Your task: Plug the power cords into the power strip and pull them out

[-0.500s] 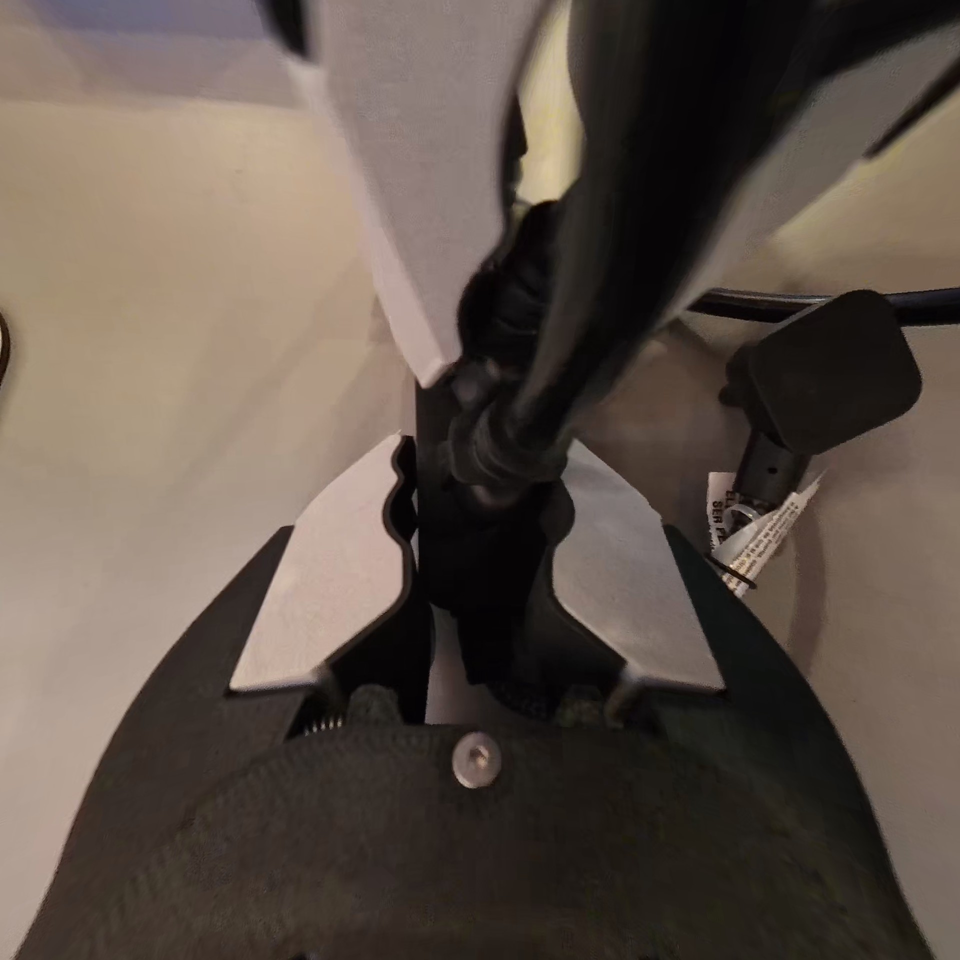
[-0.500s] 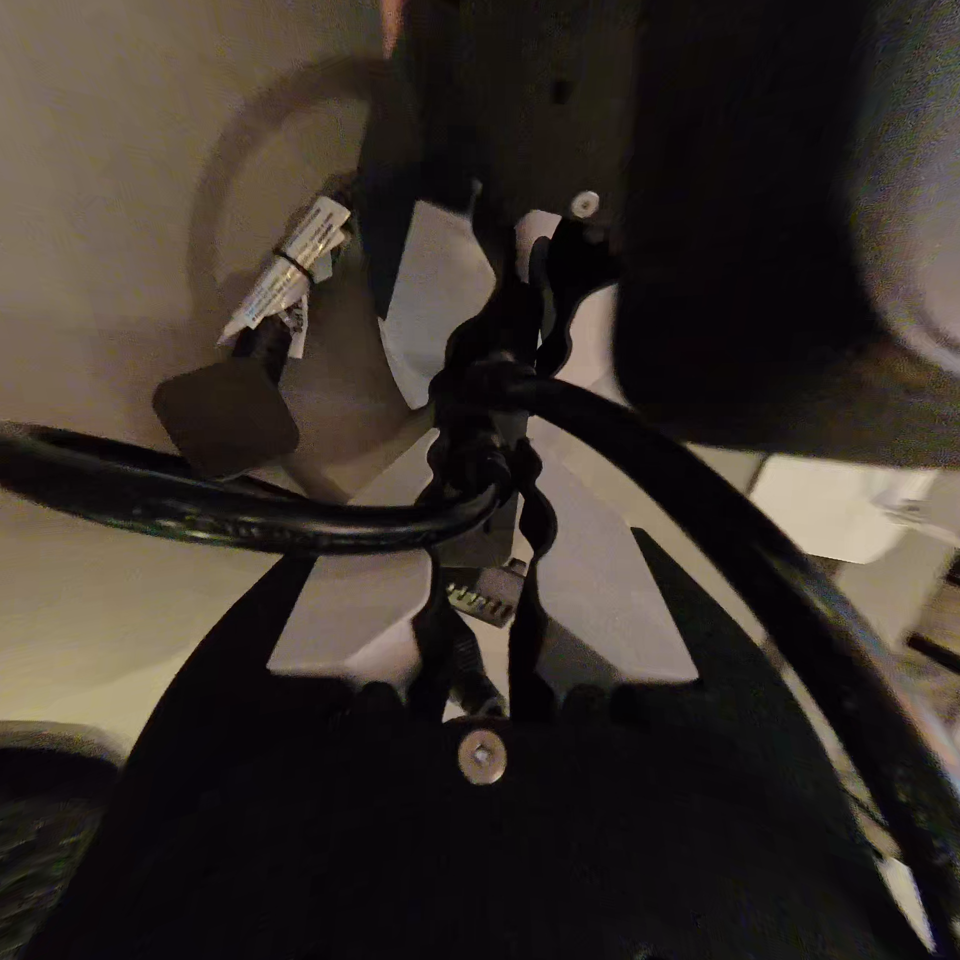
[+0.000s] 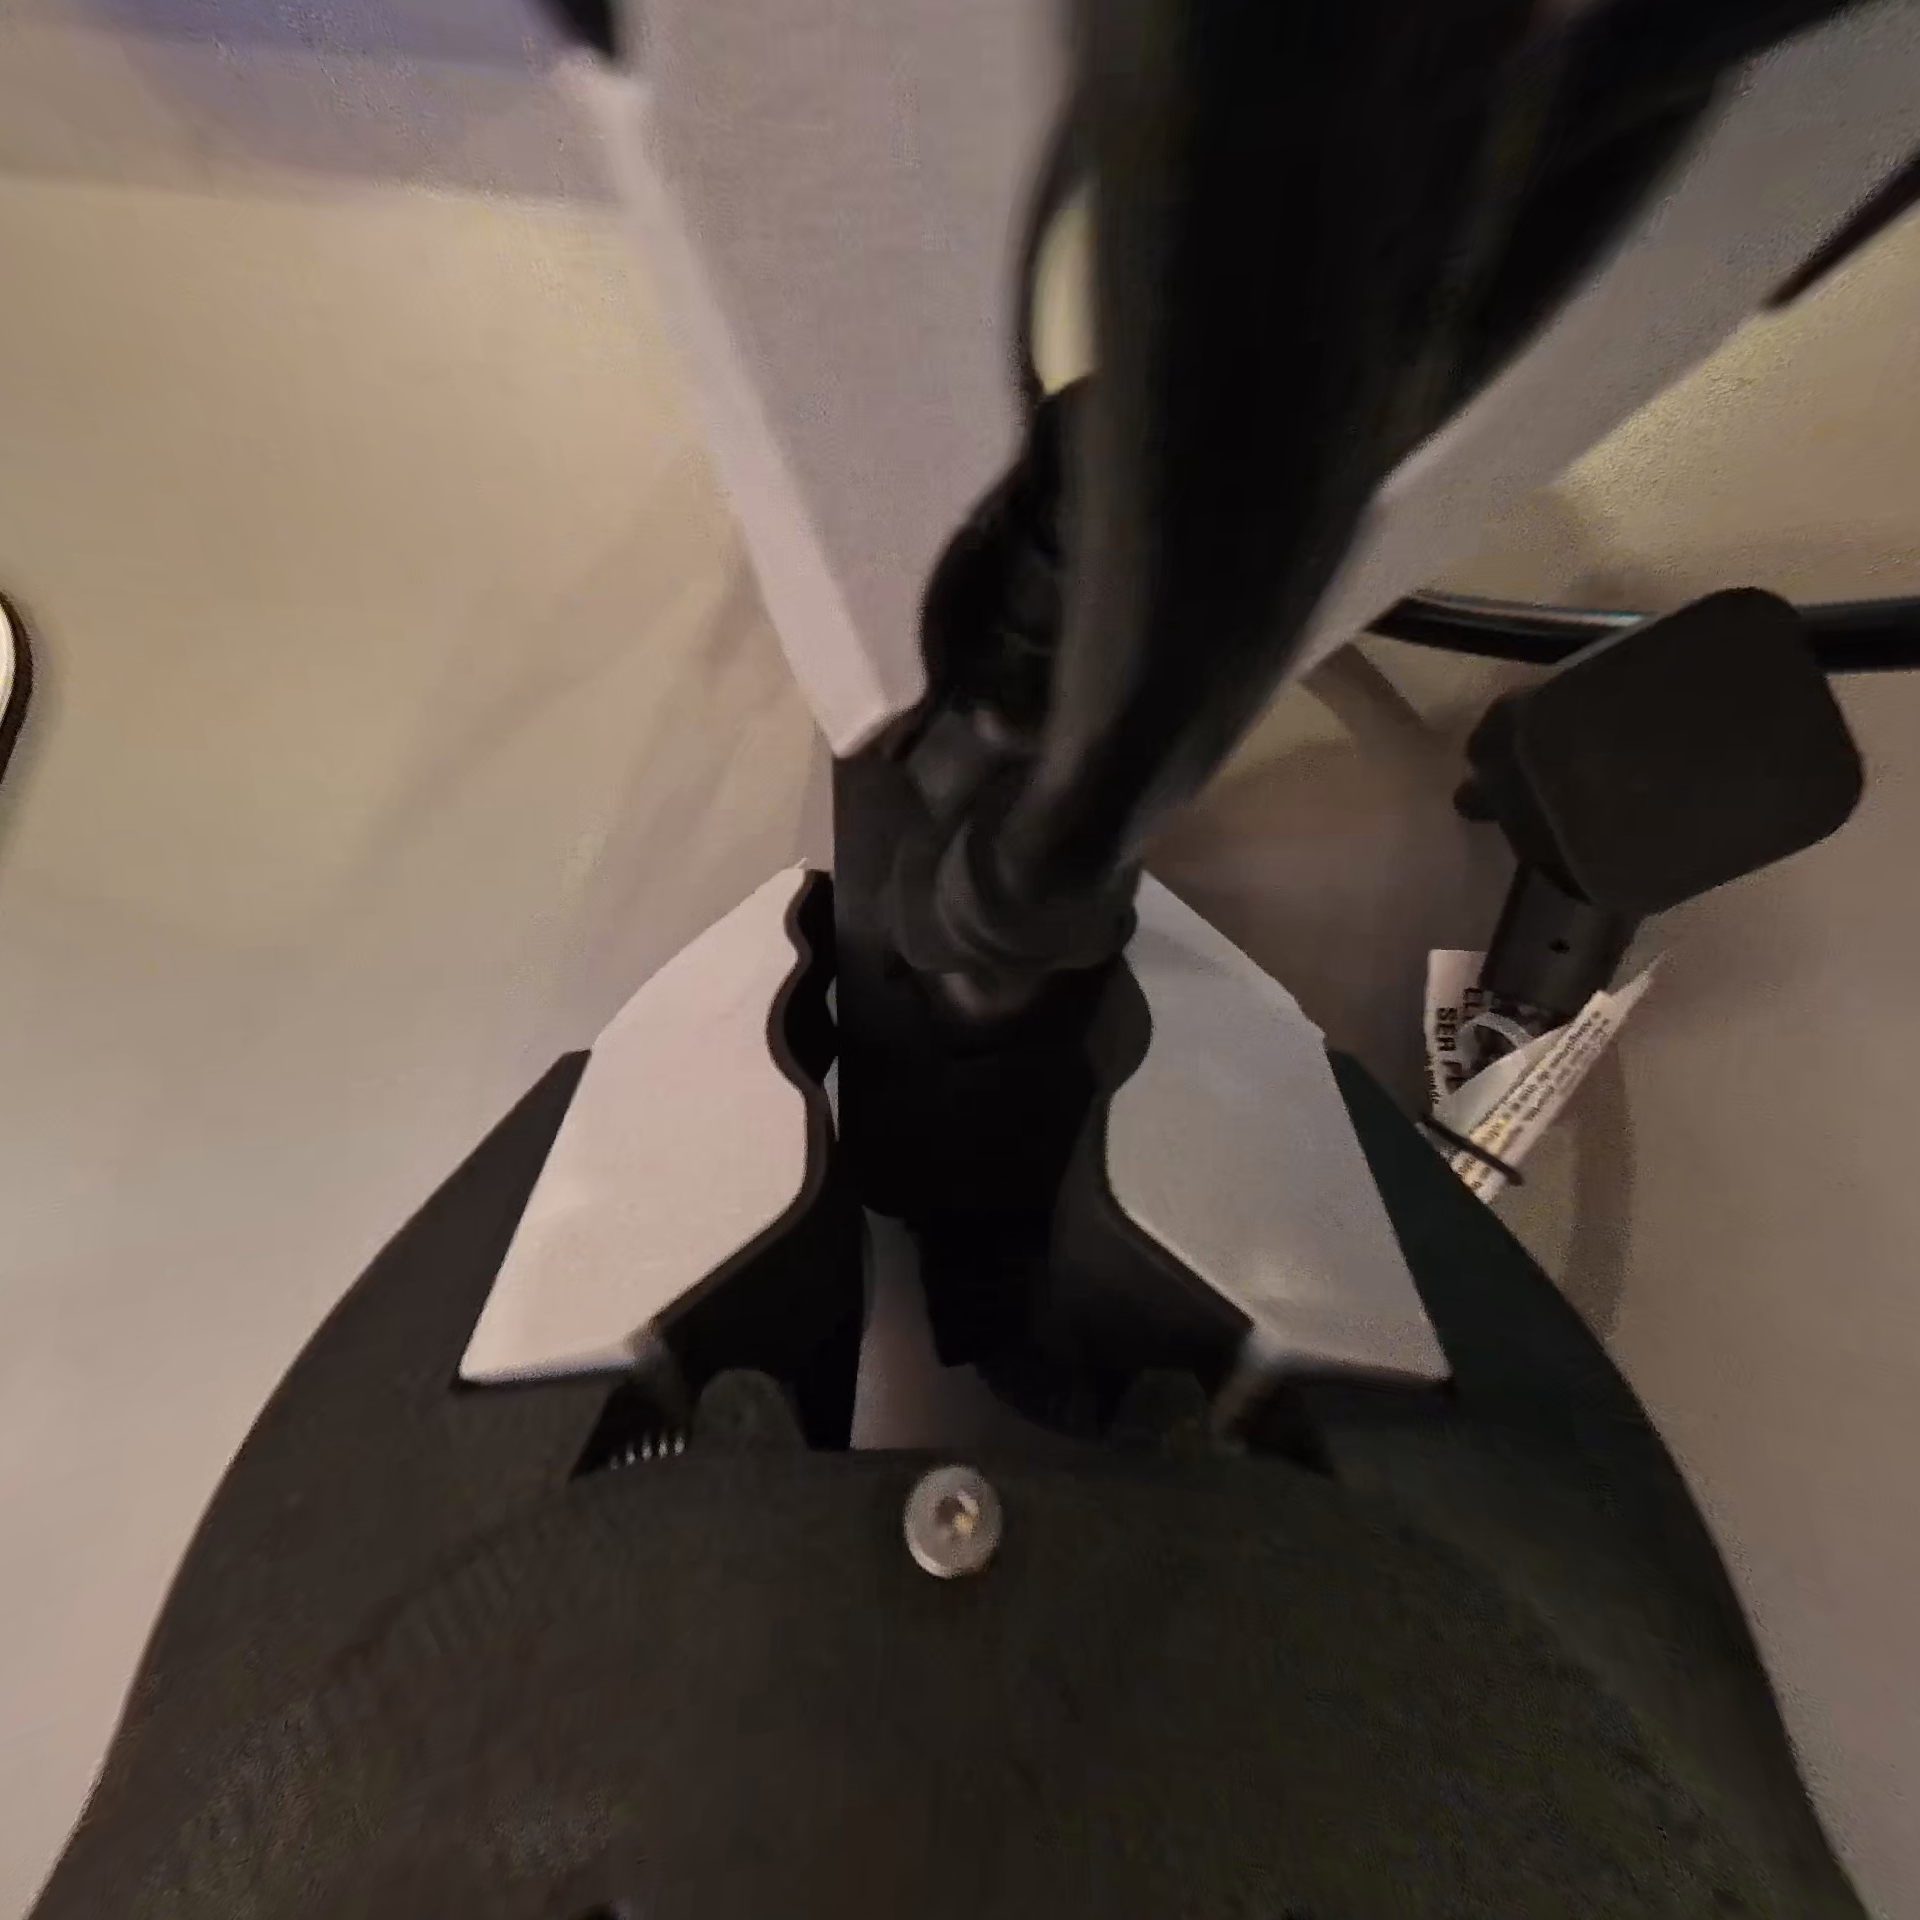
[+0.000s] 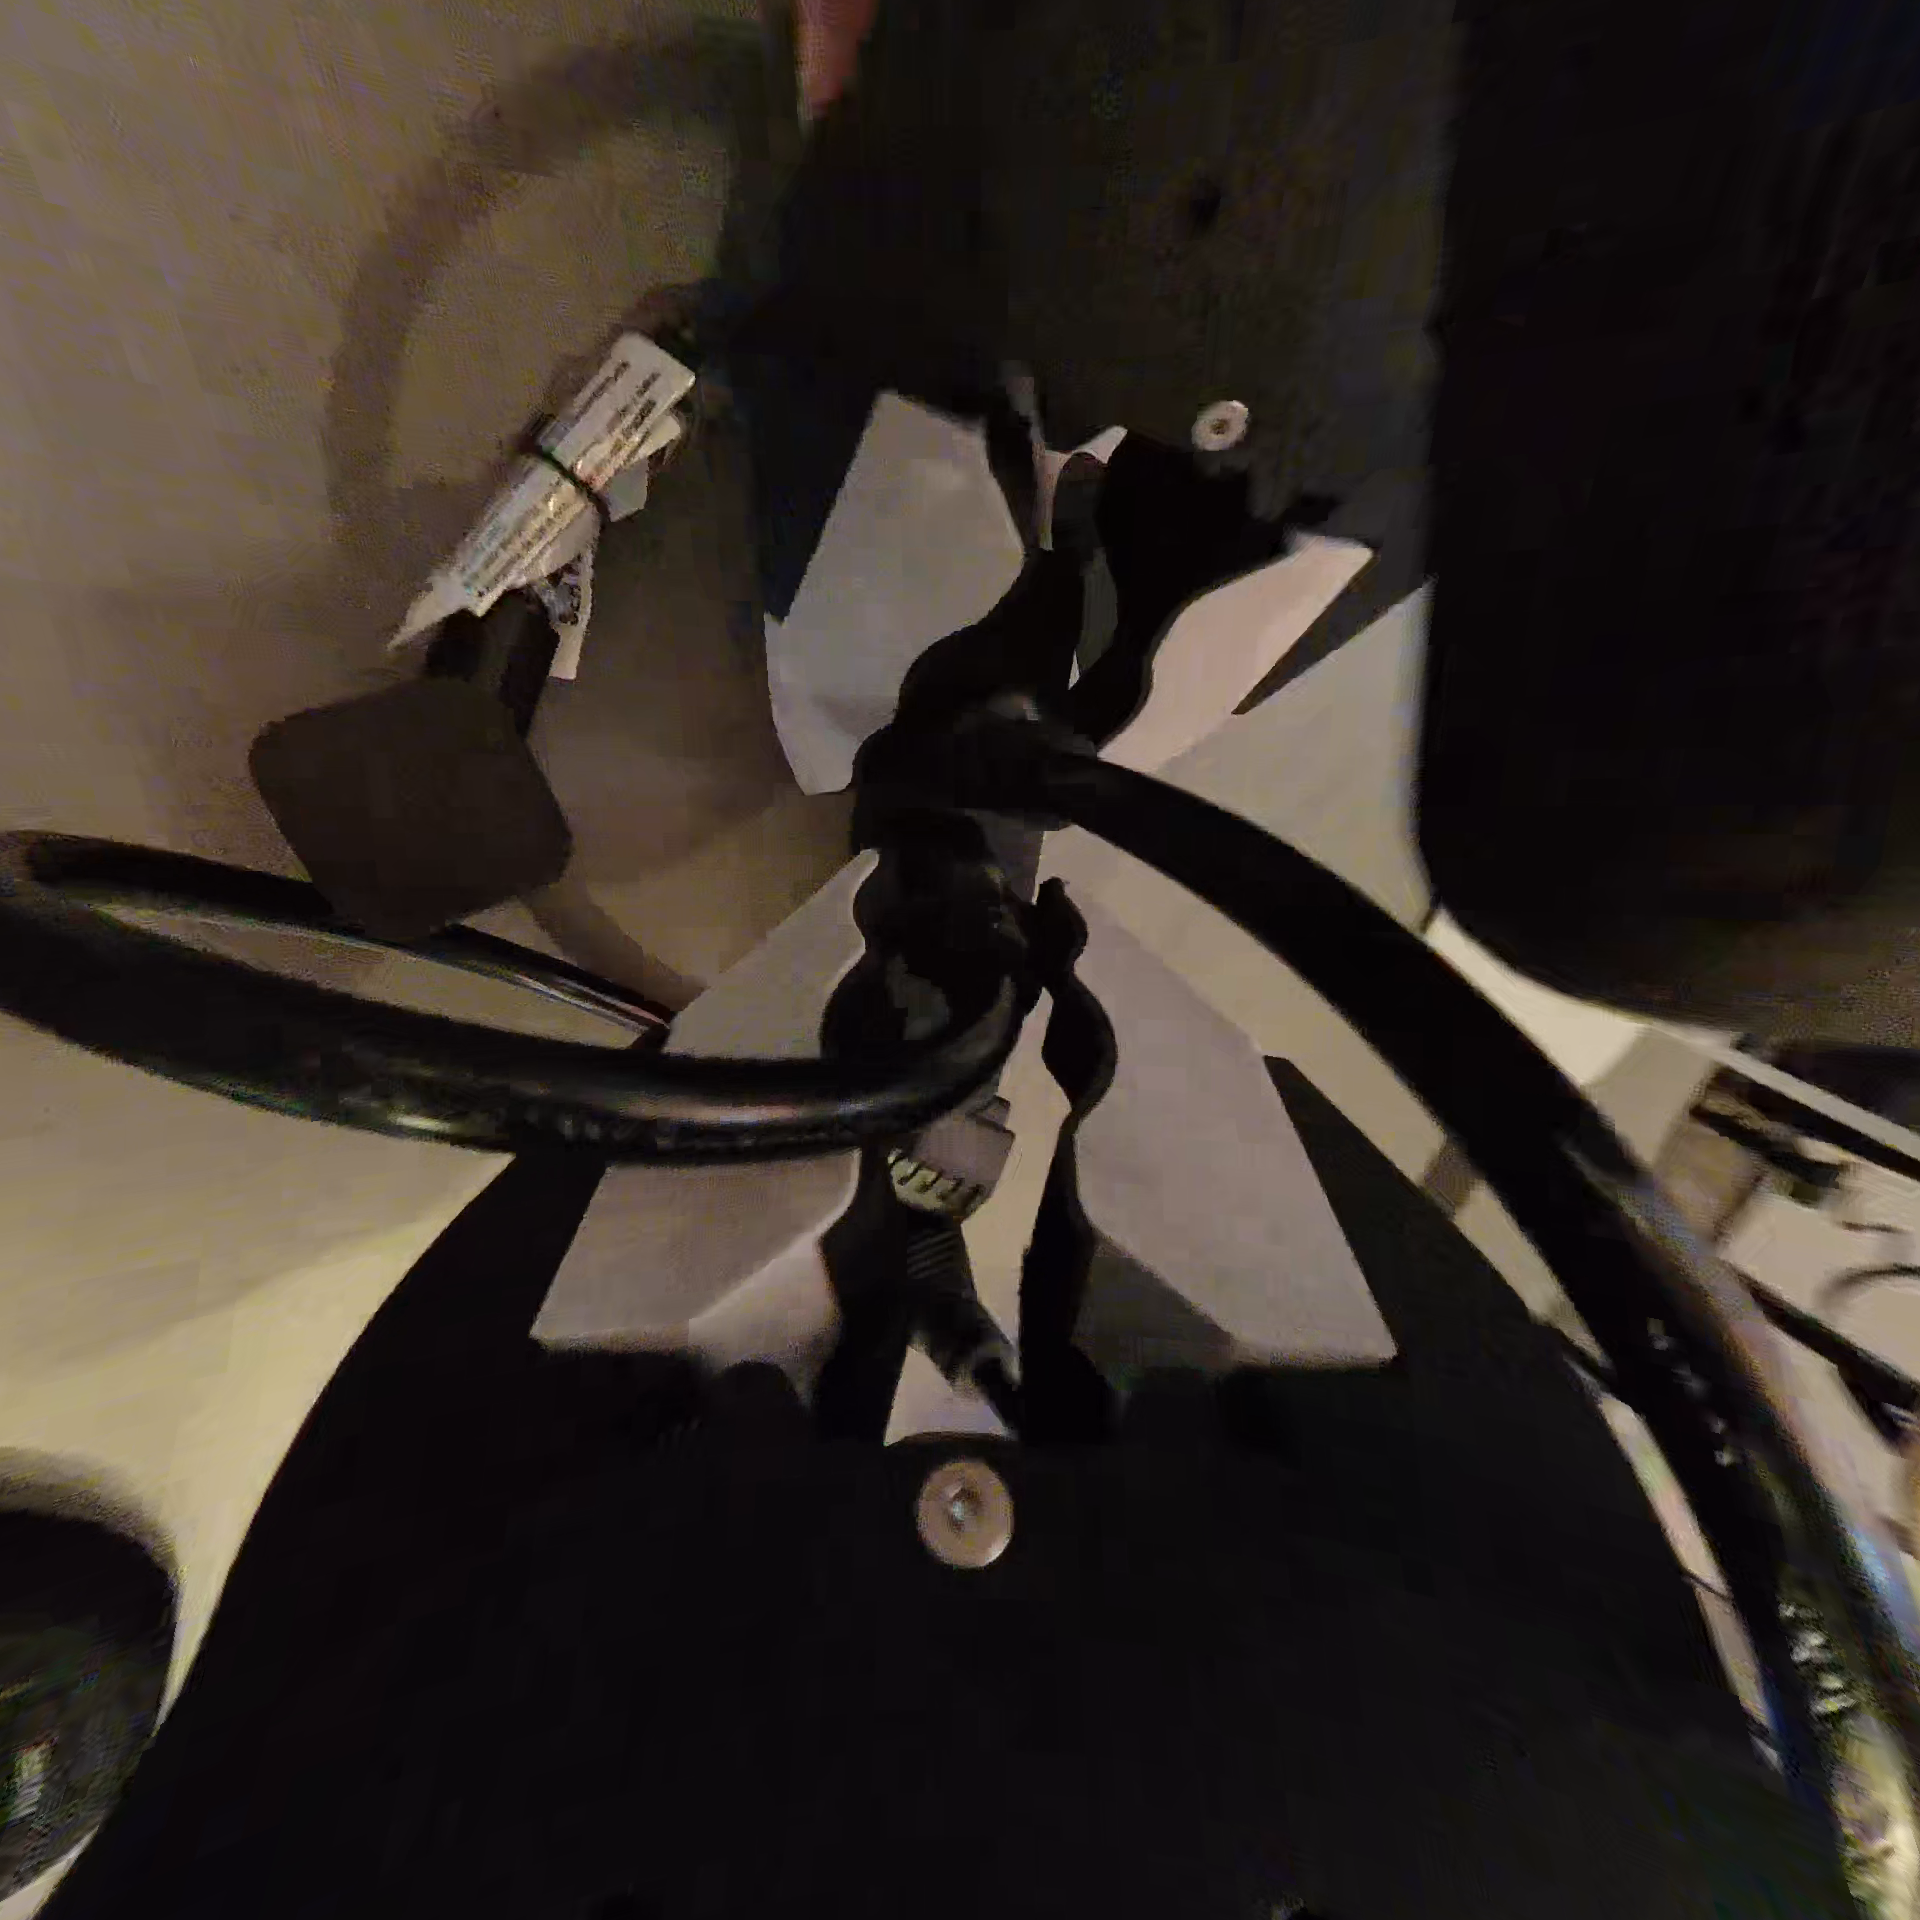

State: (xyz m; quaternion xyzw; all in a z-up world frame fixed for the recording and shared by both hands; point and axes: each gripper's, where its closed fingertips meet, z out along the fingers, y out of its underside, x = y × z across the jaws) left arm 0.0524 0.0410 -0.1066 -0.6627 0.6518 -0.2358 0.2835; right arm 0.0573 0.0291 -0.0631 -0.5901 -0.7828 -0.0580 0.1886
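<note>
We are clamping the jaws of our left gripper [image 3: 966, 997] on a black connector [image 3: 956, 1101], its cable [image 3: 1174, 468] running away. Our right gripper [image 4: 961, 997] is pinching a second black cable [image 4: 436, 1070], tip to tip with the left. A loose plug [image 3: 1673, 758] with a white tag [image 3: 1507, 1081] is lying on the worktop [image 3: 312, 727] beside them.

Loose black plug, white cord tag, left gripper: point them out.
Loose black plug [image 3: 1673, 769], left wrist view, its flat back face.
White cord tag [image 3: 1527, 1081], left wrist view, mid paper.
Left gripper [image 3: 966, 966], left wrist view, between fingertips.
</note>
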